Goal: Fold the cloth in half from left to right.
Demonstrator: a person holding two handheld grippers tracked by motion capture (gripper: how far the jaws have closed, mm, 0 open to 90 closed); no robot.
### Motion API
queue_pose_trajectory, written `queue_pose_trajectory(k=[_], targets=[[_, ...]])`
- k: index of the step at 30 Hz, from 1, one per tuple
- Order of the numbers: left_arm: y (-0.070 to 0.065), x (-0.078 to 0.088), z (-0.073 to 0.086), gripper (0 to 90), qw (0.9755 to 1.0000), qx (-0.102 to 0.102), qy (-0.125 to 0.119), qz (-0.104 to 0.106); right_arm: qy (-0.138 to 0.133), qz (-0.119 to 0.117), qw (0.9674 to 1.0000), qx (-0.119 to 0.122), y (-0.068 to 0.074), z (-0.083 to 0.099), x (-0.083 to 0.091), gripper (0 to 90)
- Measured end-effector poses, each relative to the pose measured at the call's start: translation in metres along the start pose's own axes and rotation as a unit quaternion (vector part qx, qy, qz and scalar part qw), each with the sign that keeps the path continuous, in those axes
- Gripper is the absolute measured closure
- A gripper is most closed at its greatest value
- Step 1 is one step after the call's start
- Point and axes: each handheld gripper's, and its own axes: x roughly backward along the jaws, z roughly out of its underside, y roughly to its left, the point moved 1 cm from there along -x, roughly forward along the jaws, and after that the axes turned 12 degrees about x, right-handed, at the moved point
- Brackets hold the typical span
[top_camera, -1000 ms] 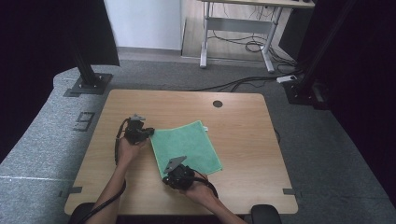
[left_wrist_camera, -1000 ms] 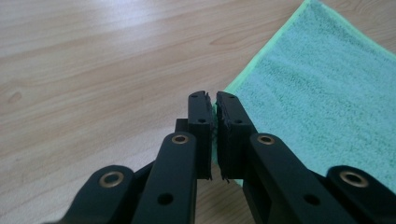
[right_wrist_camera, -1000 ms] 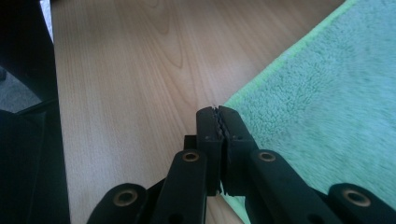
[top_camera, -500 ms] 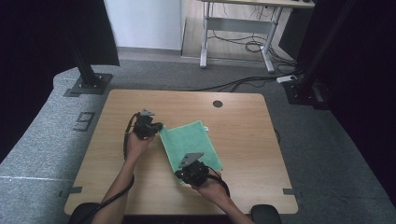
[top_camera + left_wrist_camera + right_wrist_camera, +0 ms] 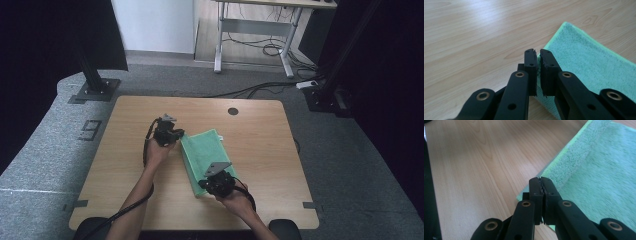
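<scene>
The work in hand is folding a green towel [image 5: 202, 156] on the tabletop [image 5: 260, 145].

**Gripper state.** The left gripper [image 5: 176, 135] is clamped on the towel's far left corner; in the left gripper view [image 5: 537, 58] a thin edge of green cloth runs between the two nearly closed jaws. The right gripper [image 5: 204, 186] is clamped on the near left corner; in the right gripper view [image 5: 541, 183] its serrated pads meet with the cloth edge [image 5: 574, 152] pinched between them. Both jaws stand narrow, each holding cloth.

**Towel position.** The towel lies as a narrow strip, apparently doubled over. From either gripper, the body of the towel extends to that gripper's right. Its long axis runs from the left gripper to the right gripper, that is, from the far side of the tabletop toward the person's edge, tilted slightly.

**Governing relation.** The two grippers hold the two ends of the same long edge. The left hand [image 5: 159, 151] sits at the far end, the right hand [image 5: 235, 197] at the near end, so neither is nearer to the towel than the other. The folded layer lies to the right of the line joining the grippers. The next move, judged from this layout, is to lower that edge in step and release. Uneven travel would likely skew the fold.
</scene>
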Motion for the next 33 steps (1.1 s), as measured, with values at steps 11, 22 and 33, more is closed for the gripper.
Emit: queue_pose_trajectory(k=[11, 22, 33], targets=[[-0.020, -0.016, -0.014, 84.2, 0.9998, -0.018, -0.002, 0.002, -0.001, 0.023, 0.9996, -0.019, -0.016, 0.016, 0.018, 86.9], [-0.037, -0.031, -0.026, 84.2, 0.9994, -0.035, -0.003, 0.008, 0.003, 0.039, 0.9986, -0.034, -0.028, 0.029, 0.028, 86.9], [-0.048, -0.053, -0.030, 84.0, 0.9990, -0.043, 0.008, 0.006, 0.009, 0.052, 0.9972, -0.052, -0.040, 0.044, 0.035, 86.9]])
